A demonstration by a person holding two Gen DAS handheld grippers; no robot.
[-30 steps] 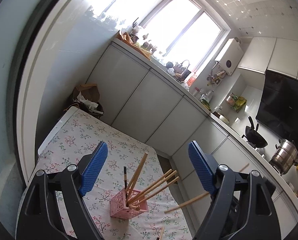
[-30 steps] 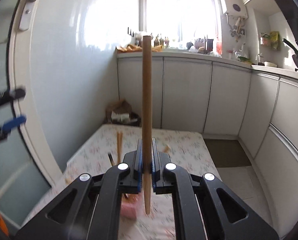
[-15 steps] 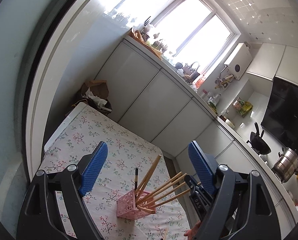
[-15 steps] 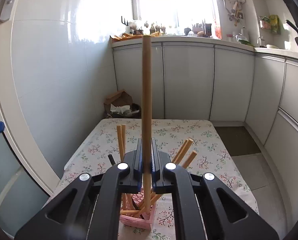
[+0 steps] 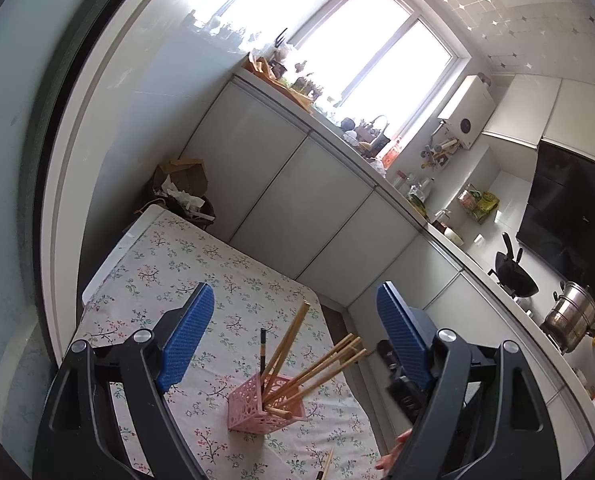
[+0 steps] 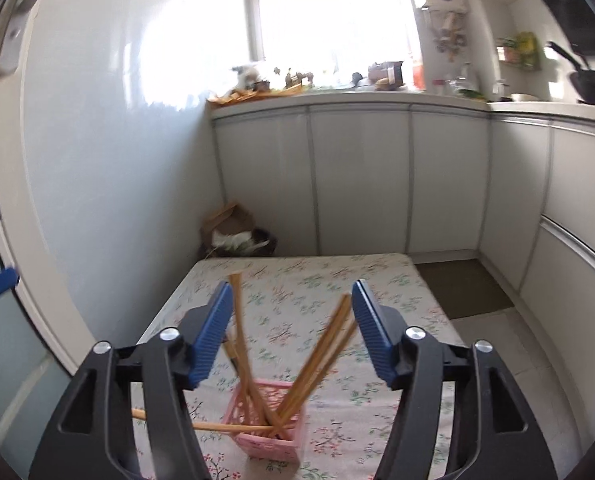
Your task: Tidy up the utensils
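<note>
A pink lattice holder (image 5: 263, 408) (image 6: 271, 436) stands on the floral tablecloth with several wooden chopsticks (image 5: 317, 368) (image 6: 321, 352) and one black chopstick (image 5: 263, 348) leaning out of it. My right gripper (image 6: 292, 288) hangs just above and behind the holder. Its jaws are opening and the pads touch nothing; the chopsticks fan up between them. From the left wrist view its black body (image 5: 397, 376) shows beside the holder, with a hand (image 5: 393, 452) below. My left gripper (image 5: 295, 296) is open and empty, farther back on the holder's left.
Loose chopsticks (image 5: 327, 462) lie on the table's near edge. The floral table (image 6: 337, 280) ends at a cardboard box and bin (image 6: 237, 232). White cabinets (image 6: 357, 180) run behind and to the right. A wok (image 5: 513, 276) and a pot (image 5: 569, 320) sit on the counter.
My right gripper has opened and let go of the upright chopstick, which now leans in the pink holder with the others. The left gripper has stayed open.
</note>
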